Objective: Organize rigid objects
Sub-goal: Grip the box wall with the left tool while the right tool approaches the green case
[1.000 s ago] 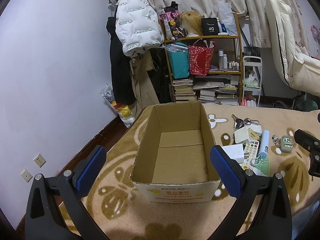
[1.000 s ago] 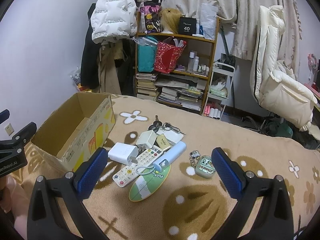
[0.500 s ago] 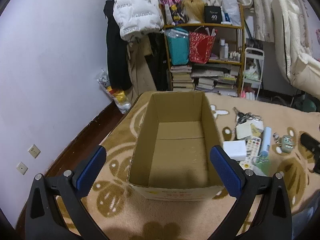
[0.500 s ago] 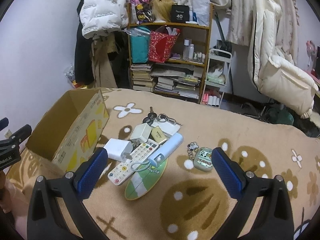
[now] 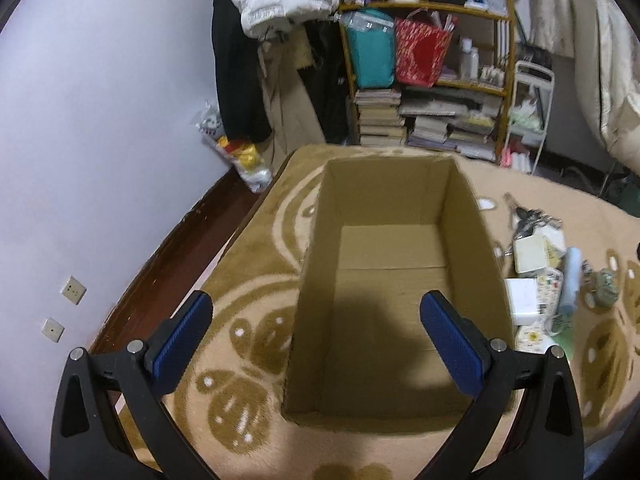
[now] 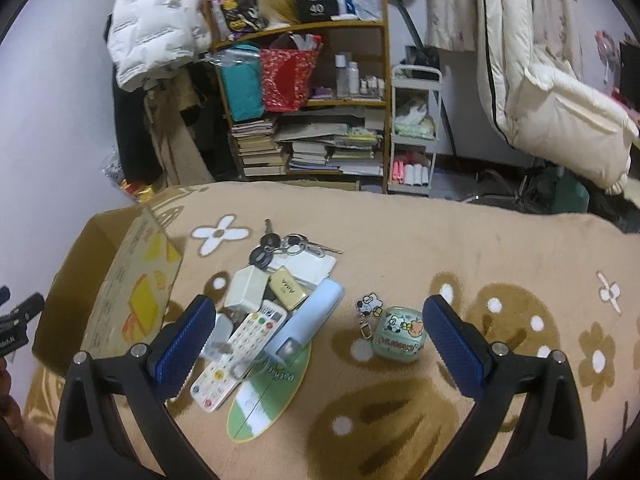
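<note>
The right gripper (image 6: 316, 340) is held spread wide and empty, just above the heap of small items. Directly ahead between its fingers a pale blue tube (image 6: 310, 322) is found, its long axis running forward and slightly rightward; the remote control (image 6: 240, 344) lies parallel, toward the left finger. The green case (image 6: 399, 334) sits by the right finger. The left gripper (image 5: 316, 338), likewise spread and empty, is poised over the empty cardboard box (image 5: 394, 304), so the right one is judged nearer the items.

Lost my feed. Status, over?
Left gripper open over cardboard box, box bare inside. Right gripper open above item pile; remote nearest. Nothing blocking.
</note>
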A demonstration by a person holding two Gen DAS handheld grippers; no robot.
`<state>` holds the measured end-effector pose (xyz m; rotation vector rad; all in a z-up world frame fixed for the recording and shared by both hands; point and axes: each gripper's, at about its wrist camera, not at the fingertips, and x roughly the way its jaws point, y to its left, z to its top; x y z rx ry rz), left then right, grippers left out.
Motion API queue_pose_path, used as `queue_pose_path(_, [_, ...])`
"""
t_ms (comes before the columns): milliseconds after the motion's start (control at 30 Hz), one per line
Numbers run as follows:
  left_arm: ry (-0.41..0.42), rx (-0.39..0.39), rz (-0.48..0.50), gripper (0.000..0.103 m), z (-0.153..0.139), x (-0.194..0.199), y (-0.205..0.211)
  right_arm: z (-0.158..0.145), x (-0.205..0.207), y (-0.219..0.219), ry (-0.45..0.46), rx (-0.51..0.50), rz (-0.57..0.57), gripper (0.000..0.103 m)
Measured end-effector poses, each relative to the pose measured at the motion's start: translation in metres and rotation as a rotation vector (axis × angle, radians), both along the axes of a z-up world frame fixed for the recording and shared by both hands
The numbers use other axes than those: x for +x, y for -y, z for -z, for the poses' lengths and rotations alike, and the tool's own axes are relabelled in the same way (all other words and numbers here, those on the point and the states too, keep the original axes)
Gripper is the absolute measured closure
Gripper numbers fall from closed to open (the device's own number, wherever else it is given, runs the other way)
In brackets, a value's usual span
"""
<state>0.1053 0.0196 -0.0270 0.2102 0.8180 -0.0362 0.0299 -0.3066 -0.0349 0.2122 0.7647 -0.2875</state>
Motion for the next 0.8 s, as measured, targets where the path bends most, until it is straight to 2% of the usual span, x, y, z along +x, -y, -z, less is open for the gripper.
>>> queue_pose_path(233, [-0.092,-0.009,-0.04,0.0,0.024,0.019,-0.012,0.008,0.022,0.021,0.006,-0.015,0.013,0.0])
queue_pose_path(367, [-0.115,0.032,-0.058,0.0,0.036,0.023,-0.013,0.023,0.03,0.034,-0.039,-0.01,0.047,0.0])
queue_pose_path(533, [-0.14,0.018,-0.079,0.0,0.038,0.029,-0.017,0.043,0.032,0.052,-0.1,0.042,0.092,0.0])
queue_pose_path(733, [-0.179,0.039,-0.121,0.001,0.047,0.036,-0.024,0.067,0.035,0.061,-0.168,0.046,0.118,0.0])
queue_pose_path(800, [-0.205,0.054,-0.114,0.001,0.051,0.038,-0.023,0.073,0.032,0.065,-0.177,0.058,0.133,0.003])
